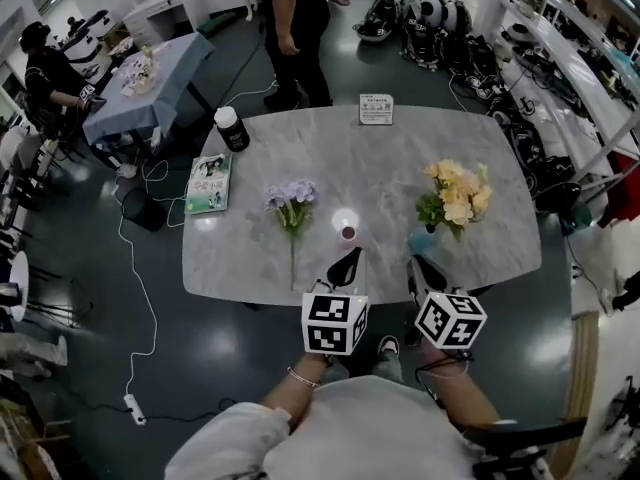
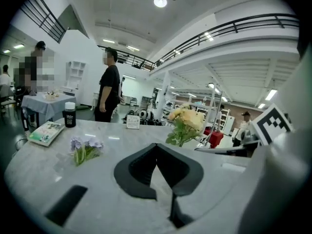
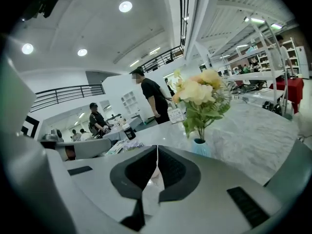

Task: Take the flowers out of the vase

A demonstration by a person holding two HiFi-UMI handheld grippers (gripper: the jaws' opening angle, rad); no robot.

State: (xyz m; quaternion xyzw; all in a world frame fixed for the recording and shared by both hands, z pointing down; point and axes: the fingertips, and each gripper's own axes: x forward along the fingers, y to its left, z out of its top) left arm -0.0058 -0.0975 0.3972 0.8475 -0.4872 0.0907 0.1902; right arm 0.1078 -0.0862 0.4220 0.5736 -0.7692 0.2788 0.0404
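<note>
One bunch of yellow flowers point(image 1: 455, 196) stands in the small pale-blue vase point(image 1: 422, 240), stems in the neck and blooms fanned above the rim, at about 4 o'clock from the middle of the desk point(image 1: 380, 158) in the head view. The right tool point(image 1: 418, 265) hovers just short of the vase, which lies at its 12 o'clock. Its jaws are pressed together with nothing between them, as the right gripper view shows. The left tool point(image 1: 349, 260) sits beside it at 9 o'clock, near the desk's 6 o'clock edge, jaws likewise pressed together and empty. A sprig of purple flowers point(image 1: 291, 203) lies flat on the desk at roughly 9 o'clock from the middle, well apart from the vase. Whether it came from the vase cannot be told. Judged from this, the task proper is not yet done. The yellow bunch is untouched, neither tool has spread to take the stems, and the grasp, lift and laying down are all left.
</note>
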